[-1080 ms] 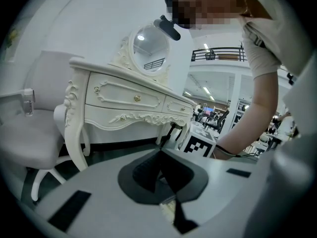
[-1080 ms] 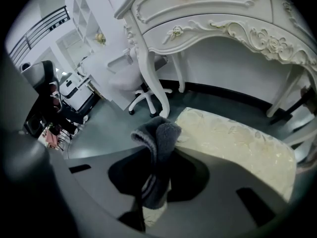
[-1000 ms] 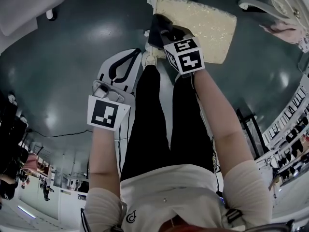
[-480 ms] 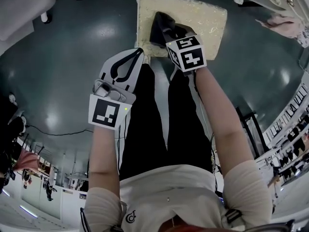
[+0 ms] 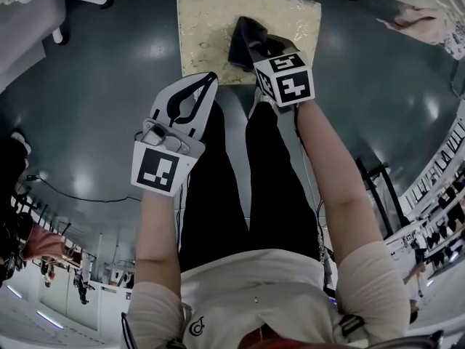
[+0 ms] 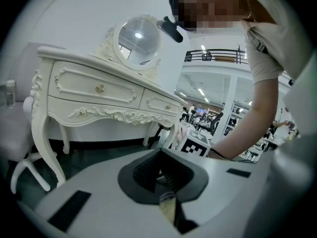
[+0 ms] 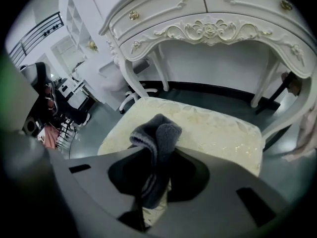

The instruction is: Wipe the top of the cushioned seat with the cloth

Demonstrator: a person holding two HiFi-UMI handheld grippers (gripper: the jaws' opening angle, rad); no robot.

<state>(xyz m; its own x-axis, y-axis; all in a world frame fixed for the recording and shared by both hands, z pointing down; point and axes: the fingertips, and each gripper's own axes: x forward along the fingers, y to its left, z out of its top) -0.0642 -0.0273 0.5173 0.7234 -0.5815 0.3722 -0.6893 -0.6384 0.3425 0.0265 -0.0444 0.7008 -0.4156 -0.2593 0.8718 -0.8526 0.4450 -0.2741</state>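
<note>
The cushioned seat (image 5: 211,27) is a cream-yellow square pad at the top of the head view, and fills the middle of the right gripper view (image 7: 218,128). My right gripper (image 5: 251,46) is shut on a dark grey cloth (image 5: 243,38), held over the near middle of the seat. The cloth (image 7: 158,133) bunches out past the jaws of my right gripper (image 7: 151,157). I cannot tell whether it touches the cushion. My left gripper (image 5: 209,80) hangs just short of the seat's near edge, above the person's leg. In its own view my left gripper (image 6: 163,182) is shut and holds nothing.
An ornate white dressing table (image 7: 198,14) stands behind the seat, with a round mirror (image 6: 136,36) on top. A white chair (image 5: 43,6) is at the far left and a pinkish cloth (image 5: 425,31) at the far right. The floor (image 5: 109,122) is dark and glossy.
The right gripper has carried the cloth from the seat's left front corner to its near middle. The left gripper has barely moved, and the head view has shifted.
</note>
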